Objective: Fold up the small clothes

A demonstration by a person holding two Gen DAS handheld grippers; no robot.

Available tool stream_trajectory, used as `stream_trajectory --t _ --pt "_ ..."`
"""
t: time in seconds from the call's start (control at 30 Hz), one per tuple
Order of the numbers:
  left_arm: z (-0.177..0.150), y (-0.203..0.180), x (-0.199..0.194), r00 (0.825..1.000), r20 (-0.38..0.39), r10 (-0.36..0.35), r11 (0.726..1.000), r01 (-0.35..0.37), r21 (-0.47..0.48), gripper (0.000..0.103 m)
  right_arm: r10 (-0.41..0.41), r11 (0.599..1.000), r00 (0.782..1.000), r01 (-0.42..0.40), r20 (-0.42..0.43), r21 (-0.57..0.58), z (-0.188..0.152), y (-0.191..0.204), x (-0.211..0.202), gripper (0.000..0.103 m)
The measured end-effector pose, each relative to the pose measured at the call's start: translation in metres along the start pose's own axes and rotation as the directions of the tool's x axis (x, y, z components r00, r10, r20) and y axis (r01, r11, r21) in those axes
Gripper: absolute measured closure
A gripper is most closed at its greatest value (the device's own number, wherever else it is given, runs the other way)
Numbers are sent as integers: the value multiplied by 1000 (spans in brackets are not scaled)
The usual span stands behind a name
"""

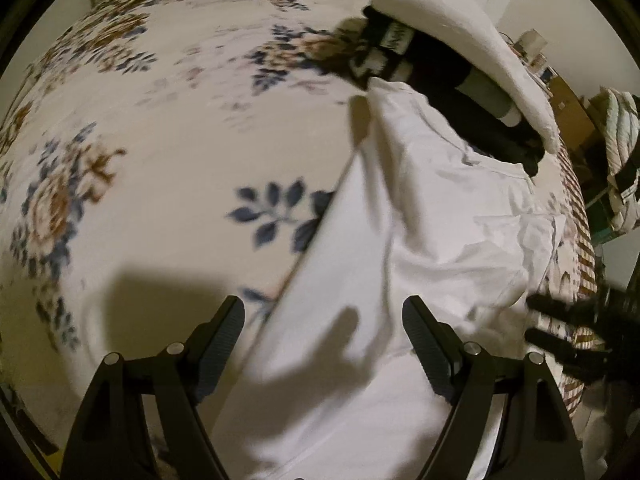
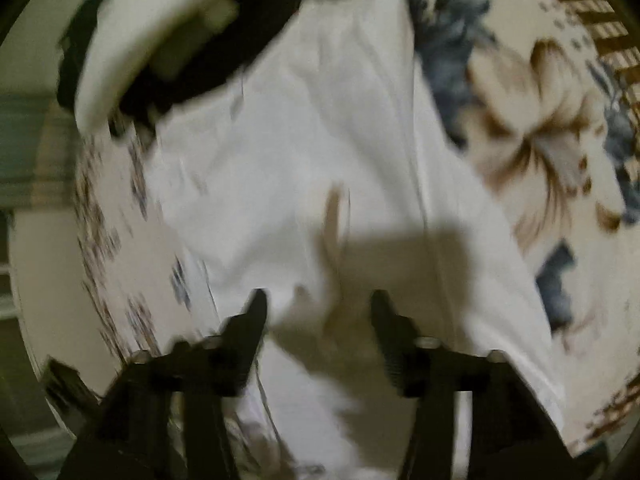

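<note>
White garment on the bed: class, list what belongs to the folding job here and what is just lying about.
Belongs to the job:
- white garment, spread on the floral bedspread
- left gripper, open above it
- right gripper, open

Just lying about:
- white pillow
- dark clothing beside the pillow
- cardboard box

A cream bedspread (image 1: pixel 168 128) printed with blue leaves and brown flowers is spread across most of the left wrist view, and a brown-and-white striped border (image 1: pixel 580 240) is seen along its right edge. The same floral bedspread (image 2: pixel 540 128) is seen, blurred, in the right wrist view. A thick white pillow (image 1: pixel 460 40) is laid at the far side. Brown cardboard boxes (image 1: pixel 568 108) are stacked beyond the bed against a pale wall (image 1: pixel 568 8). A striped quilt (image 1: pixel 622 152) is bundled at the right edge.
</note>
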State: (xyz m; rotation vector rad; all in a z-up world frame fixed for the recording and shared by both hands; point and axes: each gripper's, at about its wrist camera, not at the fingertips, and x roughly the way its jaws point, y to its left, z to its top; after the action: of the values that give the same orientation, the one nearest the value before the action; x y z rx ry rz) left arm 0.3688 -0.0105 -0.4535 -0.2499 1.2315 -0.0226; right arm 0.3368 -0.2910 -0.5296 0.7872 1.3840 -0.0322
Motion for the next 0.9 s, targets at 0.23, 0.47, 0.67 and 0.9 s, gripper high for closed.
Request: stream_trajectory --t 0.23,0.47,0.67,0.9 --pt "12 -28 36 1000 -29 -11 999 13 45 23 -48 998 999 48 6 -40 32 9 34 81" --pt "-25 -23 52 993 -101 62 982 -43 186 23 -219 974 976 217 -20 -72 47 -1 33 91" --pt "-23 -9 12 996 -92 17 996 -8 92 23 -91 984 996 90 4 -156 19 9 -5 81" --pt "3 -25 13 999 -52 2 996 3 89 23 -215 938 963 156 -163 -310 -37 8 46 80"
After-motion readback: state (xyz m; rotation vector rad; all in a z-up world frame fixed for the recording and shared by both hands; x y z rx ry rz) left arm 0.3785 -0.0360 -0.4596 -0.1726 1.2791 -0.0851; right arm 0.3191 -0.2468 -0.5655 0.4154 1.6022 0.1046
